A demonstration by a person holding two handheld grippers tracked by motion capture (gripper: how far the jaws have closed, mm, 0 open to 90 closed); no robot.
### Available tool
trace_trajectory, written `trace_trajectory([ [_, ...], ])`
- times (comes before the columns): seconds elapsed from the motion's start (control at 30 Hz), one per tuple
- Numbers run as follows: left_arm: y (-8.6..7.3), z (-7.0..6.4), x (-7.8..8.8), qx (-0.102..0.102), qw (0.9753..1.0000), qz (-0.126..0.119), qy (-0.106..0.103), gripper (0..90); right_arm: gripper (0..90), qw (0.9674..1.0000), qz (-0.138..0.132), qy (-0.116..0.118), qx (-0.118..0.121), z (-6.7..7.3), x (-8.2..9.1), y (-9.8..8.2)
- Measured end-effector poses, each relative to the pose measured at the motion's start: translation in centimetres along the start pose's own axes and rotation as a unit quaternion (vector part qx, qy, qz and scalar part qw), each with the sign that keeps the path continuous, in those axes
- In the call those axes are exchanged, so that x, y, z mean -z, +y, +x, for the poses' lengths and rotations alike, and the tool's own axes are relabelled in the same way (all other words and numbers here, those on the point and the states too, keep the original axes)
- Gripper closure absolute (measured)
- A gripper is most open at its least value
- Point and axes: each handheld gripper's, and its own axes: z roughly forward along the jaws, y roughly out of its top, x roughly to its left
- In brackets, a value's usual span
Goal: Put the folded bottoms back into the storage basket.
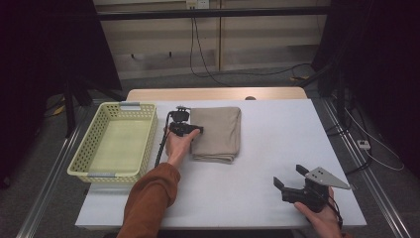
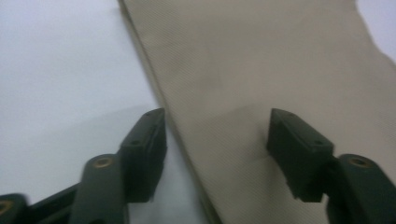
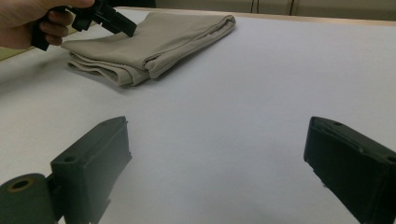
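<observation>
On the white table (image 1: 267, 163) a folded beige cloth (image 1: 216, 133) lies a little toward 11 o'clock from the table's middle, its folded layers stacked at the near edge, as the right gripper view shows. At 9 o'clock from the cloth, just beside it, stands a pale green basket (image 1: 115, 144) with a perforated wall and grey handle strips at its far and near rims; nothing lies in it. The left gripper (image 1: 197, 130), held by a hand in a rust-orange sleeve (image 1: 148, 198), sits at the cloth's left edge, pointing toward 3 o'clock. In the left gripper view its jaws straddle that edge: one is over bare table, the other over the cloth, with a clear gap between them and the fabric not pinched. So these tongs are part way apart, clamped on nothing, with the cloth's edge between them. The right gripper (image 1: 288, 176) rests at about 5 o'clock on the table, well apart from the cloth, a grey three-cornered plate (image 1: 327, 177) on top. Its jaws stand wide apart over bare table, aimed toward 10 o'clock at the cloth. No brand, label or writing can be read on the cloth, basket or grippers.
</observation>
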Motion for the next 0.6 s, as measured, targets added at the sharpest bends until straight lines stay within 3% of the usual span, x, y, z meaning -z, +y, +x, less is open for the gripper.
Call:
trace_trajectory([
  [0.03, -0.06, -0.06, 0.02, 0.001, 1.0, 0.001, -0.005, 43.1, 6.5, 1.0, 0.0, 0.0, 0.0, -0.02, 0.01, 0.0],
  [0.13, -0.03, -0.36, 0.0, -0.001, 1.0, 0.006, 0.007, 48.5, 6.4, 1.0, 0.0, -0.001, 0.0, -0.01, 0.02, 0.01],
  [0.2, 0.0, -0.32, -0.04, 0.004, 0.9999, 0.01, -0.007, 53.1, 6.3, 1.0, 0.002, 0.002, 0.003, 0.1, 0.0, -0.01],
  [0.23, -0.05, -0.32, -0.1, 0.009, 0.9997, 0.011, -0.017, 59.7, 6.3, 1.0, 0.002, 0.002, 0.003, 0.2, -0.03, -0.01],
  [0.27, -0.07, -0.51, -0.16, 0.008, 0.9999, 0.009, -0.011, 63.2, 6.3, 1.0, 0.004, 0.004, 0.006, 0.24, -0.05, -0.01],
  [0.33, 0.01, -0.85, -0.21, -0.006, 0.9999, 0.014, -0.004, 63.1, 6.3, 1.0, 0.005, 0.005, 0.006, 0.29, -0.16, -0.02],
  [0.53, -0.09, -0.89, -0.16, -0.01, 0.9997, 0.018, -0.011, 64.9, 6.3, 0.9999, 0.007, 0.005, 0.007, 0.25, -0.16, -0.04],
  [0.57, -0.18, -0.9, -0.24, -0.007, 0.9991, 0.022, -0.037, 69.8, 6.3, 0.9999, 0.008, 0.006, 0.007, 0.24, -0.17, -0.04],
  [0.6, -0.41, -1.01, -0.36, 0.004, 0.9988, 0.018, -0.046, 77.4, 6.0, 0.9999, 0.007, 0.007, 0.006, 0.25, -0.19, -0.04],
])
